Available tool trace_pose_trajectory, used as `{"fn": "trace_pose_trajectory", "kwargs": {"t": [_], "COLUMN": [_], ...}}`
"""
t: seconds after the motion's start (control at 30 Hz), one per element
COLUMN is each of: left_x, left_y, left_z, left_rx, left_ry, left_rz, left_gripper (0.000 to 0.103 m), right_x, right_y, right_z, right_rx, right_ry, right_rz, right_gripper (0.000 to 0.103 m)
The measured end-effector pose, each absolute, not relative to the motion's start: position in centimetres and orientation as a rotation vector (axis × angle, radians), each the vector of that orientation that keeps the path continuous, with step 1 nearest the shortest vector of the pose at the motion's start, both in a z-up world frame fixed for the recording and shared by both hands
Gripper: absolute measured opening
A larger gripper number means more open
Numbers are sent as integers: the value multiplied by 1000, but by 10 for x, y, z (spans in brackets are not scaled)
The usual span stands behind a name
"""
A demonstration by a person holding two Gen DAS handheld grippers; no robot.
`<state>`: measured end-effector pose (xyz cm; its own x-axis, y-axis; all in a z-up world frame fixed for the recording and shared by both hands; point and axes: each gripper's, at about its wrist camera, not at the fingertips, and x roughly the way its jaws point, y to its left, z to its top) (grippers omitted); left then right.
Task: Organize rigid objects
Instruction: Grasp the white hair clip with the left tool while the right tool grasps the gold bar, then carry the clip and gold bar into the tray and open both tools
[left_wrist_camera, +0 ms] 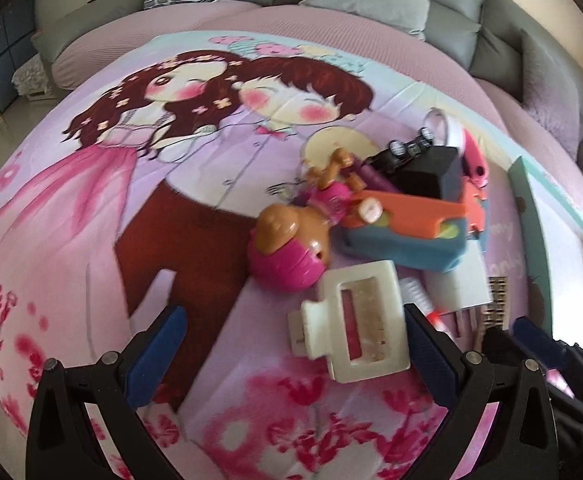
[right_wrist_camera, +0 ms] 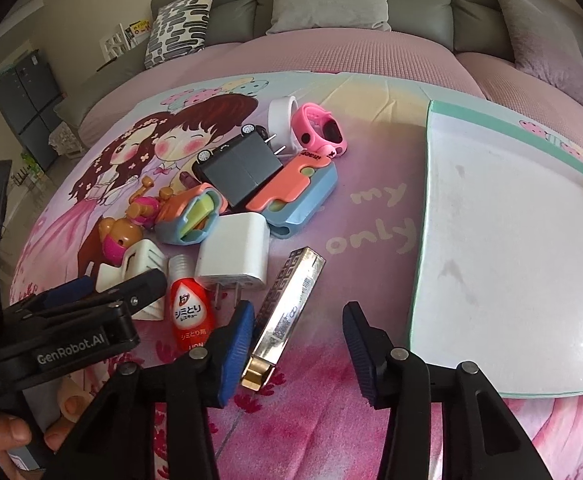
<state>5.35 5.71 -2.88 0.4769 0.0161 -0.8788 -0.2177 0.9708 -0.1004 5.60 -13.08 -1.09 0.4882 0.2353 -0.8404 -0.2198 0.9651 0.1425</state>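
Silver bar (right_wrist_camera: pixel 287 312), beside empty tray (right_wrist_camera: pixel 507 240)

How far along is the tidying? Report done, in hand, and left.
Done: nothing visible; the tray looks bare. In hand: nothing gripped yet. The left tongs stand open around the white hair clip; the right tongs are open with the silver bar between them. Left: the whole pile on the bedsheet.

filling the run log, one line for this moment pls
left tool: open around cream hair claw | right tool: open, silver lipstick tube between, left pad near | tray: bare
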Motion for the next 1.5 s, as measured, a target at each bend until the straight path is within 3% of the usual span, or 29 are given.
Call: {"fn": "trace_pose_trajectory", "kwargs": {"t": [0.2,0.3,0.43,0.5,0.53,0.63,1.2,1.5], "left_x": [48,49,50,51,50,50,42,72], "left_y": [71,65,55,51,51,50,36,-16], "left_z": [-31,-30,-28,-26,-24,-22,41,67], "left_rx": [-214,-187,-135,-121,-123,-129,-93,-64], "left_ry": [1066,1060,1053,1046,1042,1038,920,902], "left_rz": [187,168,148,132,117,101,84,19], "left_gripper": [102,93,76,62,49,49,49,49], "right_x": [59,60,62,62,62,62,59,70], "right_y": [-124,-119,-115,-116,-119,-126,-154,-221], "right_z": [-14,-16,-19,-19,-18,-16,25,42], "right_rx": [-1,-29,-57,-60,-46,-7,138,215], "right_ry": [1025,1026,1023,1020,1017,1010,877,797], "right_rz": [286,282,271,259,257,242,270,135], "right_gripper": [46,43,39,34,31,22,22,22]}}
